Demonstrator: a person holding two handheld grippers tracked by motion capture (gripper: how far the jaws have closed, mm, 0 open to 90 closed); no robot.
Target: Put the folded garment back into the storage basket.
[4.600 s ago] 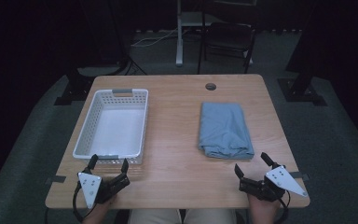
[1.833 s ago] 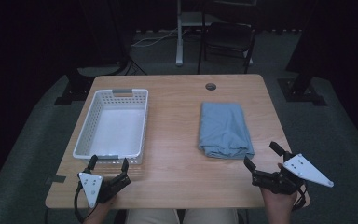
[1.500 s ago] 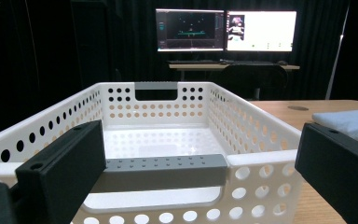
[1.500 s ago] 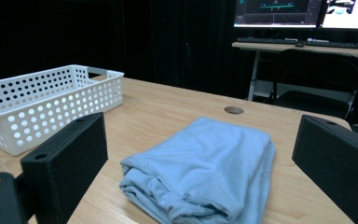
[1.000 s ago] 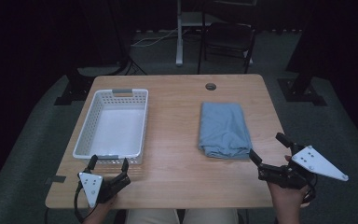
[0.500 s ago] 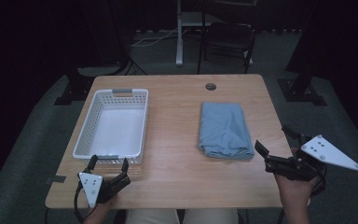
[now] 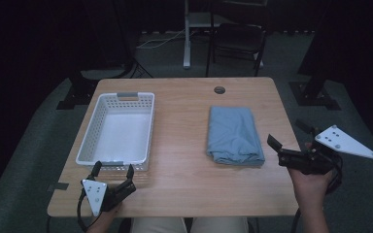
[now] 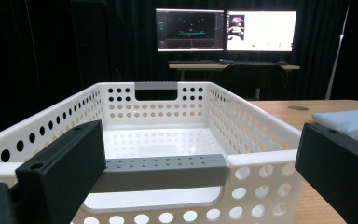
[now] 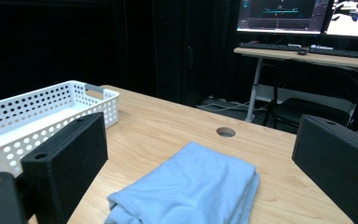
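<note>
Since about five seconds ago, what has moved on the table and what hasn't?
The right gripper swung out from the table's near edge to the right side, its open jaws now turned toward the folded blue cloth. Nothing was grasped. The left gripper, white basket and cloth stayed put.

Folded blue cloth [image 9: 196, 186] between spread gripper [image 9: 200, 163] jaws, white basket [image 9: 32, 119] beyond.
</note>
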